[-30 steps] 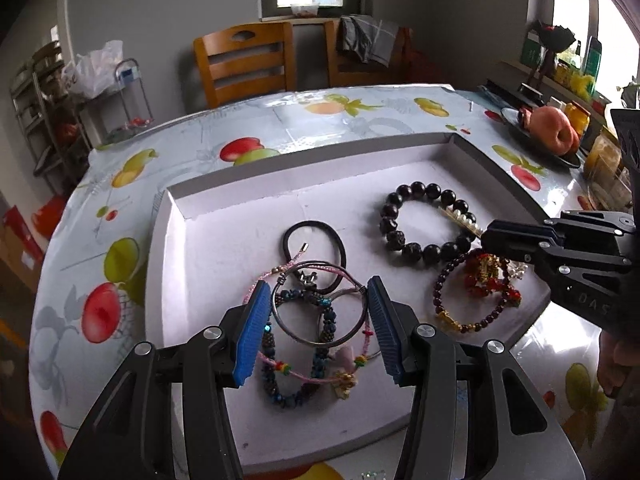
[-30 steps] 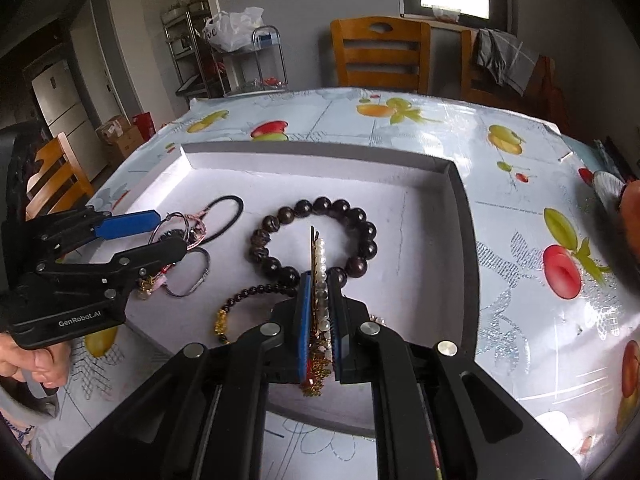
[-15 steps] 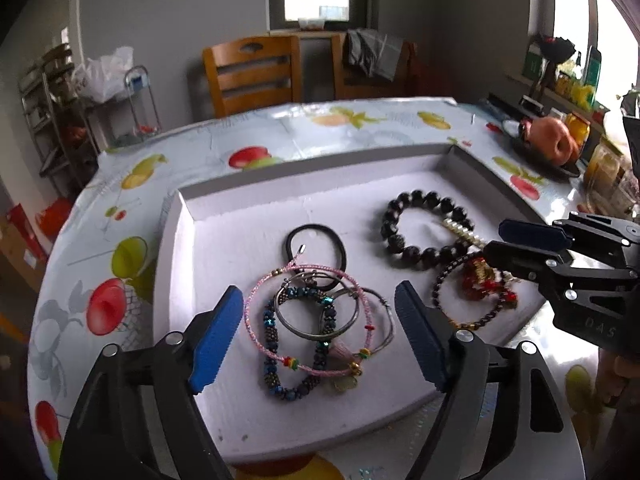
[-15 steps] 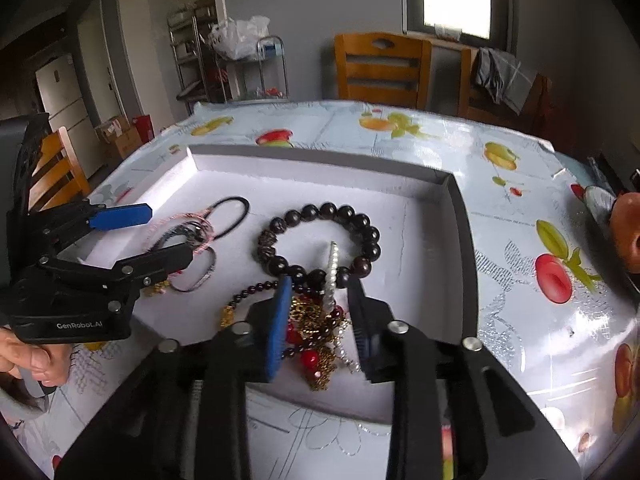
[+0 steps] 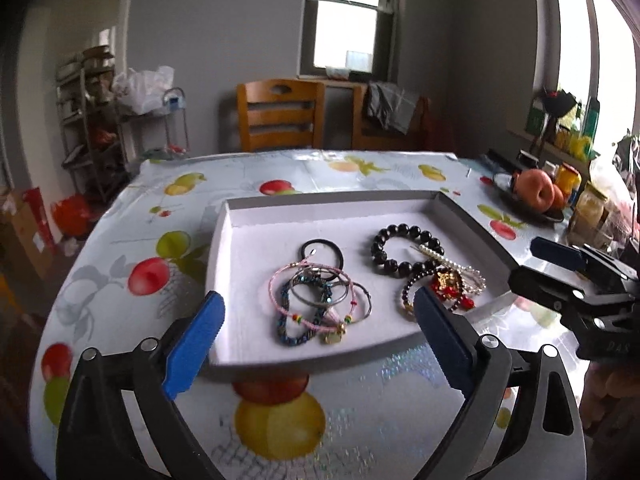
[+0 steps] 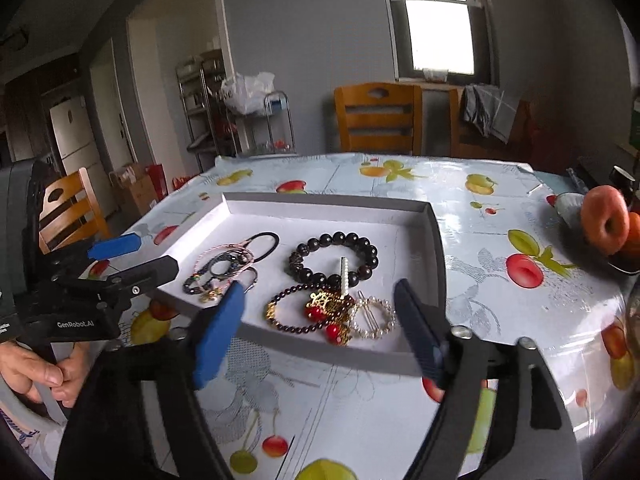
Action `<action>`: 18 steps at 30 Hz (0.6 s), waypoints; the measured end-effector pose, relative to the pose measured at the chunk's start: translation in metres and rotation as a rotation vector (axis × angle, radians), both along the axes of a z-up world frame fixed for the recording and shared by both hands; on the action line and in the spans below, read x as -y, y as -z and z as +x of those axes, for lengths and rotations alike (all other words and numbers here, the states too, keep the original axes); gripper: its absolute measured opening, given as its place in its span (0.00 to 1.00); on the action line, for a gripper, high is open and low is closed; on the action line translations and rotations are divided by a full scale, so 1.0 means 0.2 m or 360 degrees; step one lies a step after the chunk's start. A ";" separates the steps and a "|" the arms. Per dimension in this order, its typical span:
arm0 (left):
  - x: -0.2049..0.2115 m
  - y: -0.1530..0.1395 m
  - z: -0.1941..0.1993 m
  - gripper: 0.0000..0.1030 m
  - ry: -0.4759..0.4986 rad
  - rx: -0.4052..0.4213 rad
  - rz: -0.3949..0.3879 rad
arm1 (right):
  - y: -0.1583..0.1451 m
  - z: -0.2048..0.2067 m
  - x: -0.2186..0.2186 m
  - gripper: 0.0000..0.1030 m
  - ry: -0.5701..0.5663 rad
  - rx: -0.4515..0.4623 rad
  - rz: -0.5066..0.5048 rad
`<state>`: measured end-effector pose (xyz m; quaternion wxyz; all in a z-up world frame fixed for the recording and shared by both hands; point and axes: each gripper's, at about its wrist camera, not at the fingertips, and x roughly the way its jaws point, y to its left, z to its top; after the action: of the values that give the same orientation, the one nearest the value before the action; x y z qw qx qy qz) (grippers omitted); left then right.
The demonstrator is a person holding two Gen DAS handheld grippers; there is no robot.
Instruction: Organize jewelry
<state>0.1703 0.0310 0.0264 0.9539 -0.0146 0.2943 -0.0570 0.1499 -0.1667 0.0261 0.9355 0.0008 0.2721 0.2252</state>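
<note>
Both my grippers are over the table edge, clear of the white tray (image 5: pixel 224 256): left gripper (image 5: pixel 318 338) with jaws wide apart, right gripper (image 6: pixel 318 328) gaping too, neither holding anything. The jewelry sits in the tray: tangled bangles (image 5: pixel 320 300) left, black bead bracelet (image 5: pixel 404 250) and pearl hair clip (image 6: pixel 343 274) right.

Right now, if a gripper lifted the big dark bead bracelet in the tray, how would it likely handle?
The dark bead bracelet probably flexes and droops, being separate round beads on a string. A pearl clip lies across it and may get dragged. Glossy beads could slip between fingers.
</note>
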 end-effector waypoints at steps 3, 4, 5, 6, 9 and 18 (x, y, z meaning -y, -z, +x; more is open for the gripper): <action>-0.01 0.00 -0.07 0.93 -0.0033 0.0019 -0.0036 | 0.00 -0.07 0.01 0.87 0.0004 0.0053 0.0005; -0.01 0.01 -0.09 0.93 -0.0040 0.0028 -0.0043 | 0.01 -0.10 0.01 0.88 0.0007 0.0064 0.0008; -0.01 0.01 -0.11 0.93 -0.0041 0.0037 -0.0048 | 0.01 -0.11 0.01 0.89 0.0013 0.0068 0.0010; -0.01 0.01 -0.13 0.93 -0.0041 0.0048 -0.0049 | 0.01 -0.13 0.02 0.91 0.0022 0.0072 0.0011; 0.00 0.00 -0.17 0.94 -0.0055 0.0080 -0.0043 | 0.02 -0.18 0.02 0.94 0.0050 0.0092 0.0007; 0.02 0.03 -0.19 0.95 -0.0061 0.0051 -0.0025 | 0.01 -0.25 0.06 0.95 0.0098 0.0139 0.0018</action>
<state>0.1322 0.0279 0.0200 0.9592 -0.0269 0.2782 -0.0414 0.1006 -0.1783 0.0242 0.9530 0.0045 0.2296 0.1977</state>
